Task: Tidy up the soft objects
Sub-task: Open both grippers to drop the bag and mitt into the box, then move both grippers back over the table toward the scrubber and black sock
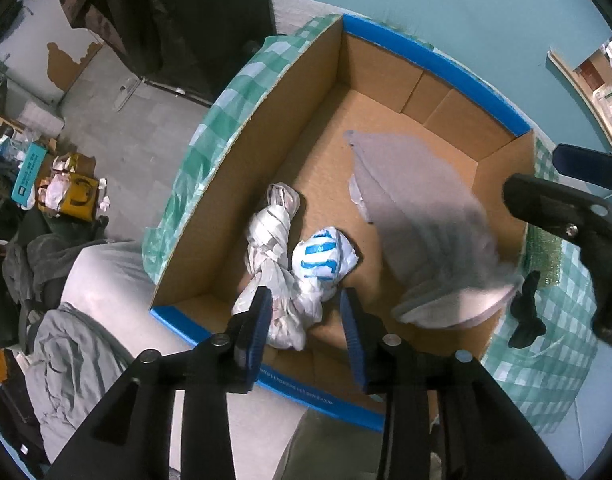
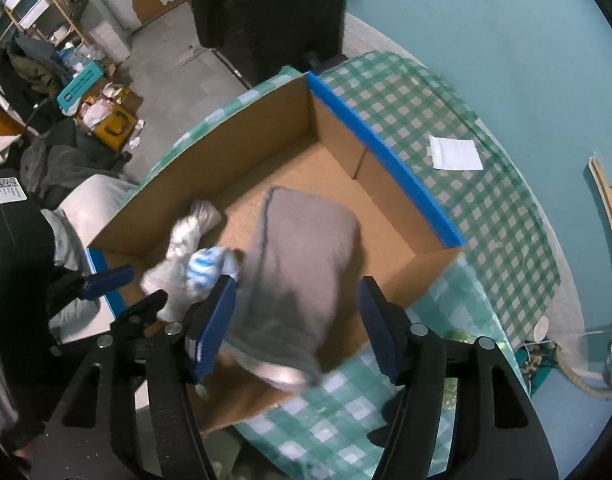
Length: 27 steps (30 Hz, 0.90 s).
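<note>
An open cardboard box point(image 1: 385, 68) point(image 2: 266, 136) with blue-taped rims sits on a green checked cloth. Inside it lie a knotted white plastic bag point(image 1: 272, 224) point(image 2: 186, 232) and a crumpled white bag with blue print point(image 1: 321, 256) point(image 2: 206, 262). My left gripper point(image 1: 306, 304) point(image 2: 134, 292) hangs open just above these bags, touching nothing. A folded grey cloth point(image 1: 417, 208) point(image 2: 306, 248), blurred, lies across the box's right side, with one end draped over the rim. My right gripper point(image 2: 297, 286) point(image 1: 545, 178) stands open over that end, its pads clear of the cloth.
The green checked tablecloth point(image 2: 425, 120) carries a white packet point(image 2: 455, 154) beyond the box and a small black item point(image 1: 525, 312) beside it. Left of the table are a grey cushion, piled clothes point(image 1: 70, 360) and floor clutter with a yellow bag point(image 1: 76, 196).
</note>
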Available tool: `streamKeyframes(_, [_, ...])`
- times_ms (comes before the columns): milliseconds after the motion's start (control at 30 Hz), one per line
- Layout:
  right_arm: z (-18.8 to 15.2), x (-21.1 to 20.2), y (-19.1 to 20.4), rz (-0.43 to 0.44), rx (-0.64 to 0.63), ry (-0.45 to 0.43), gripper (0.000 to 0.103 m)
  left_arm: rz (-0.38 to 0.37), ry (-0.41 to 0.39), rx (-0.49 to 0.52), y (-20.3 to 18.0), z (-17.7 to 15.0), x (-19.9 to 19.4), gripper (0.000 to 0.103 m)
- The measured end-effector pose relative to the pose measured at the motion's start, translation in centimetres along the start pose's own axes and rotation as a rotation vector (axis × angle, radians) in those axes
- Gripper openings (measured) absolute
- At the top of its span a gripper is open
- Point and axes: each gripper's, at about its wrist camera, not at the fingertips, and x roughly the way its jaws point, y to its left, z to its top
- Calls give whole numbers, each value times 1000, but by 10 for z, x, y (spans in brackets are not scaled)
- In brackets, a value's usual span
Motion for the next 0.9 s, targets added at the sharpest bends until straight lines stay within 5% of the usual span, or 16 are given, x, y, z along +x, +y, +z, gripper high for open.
streamKeyframes(500, [-42,-26,-35,-23,67,-27,66,-6,-8,32,-19,-14,-16,58])
streamKeyframes(900, [-82,-39,-74,-43,139,-32,70,-14,-10,95,-53,-20,-21,59])
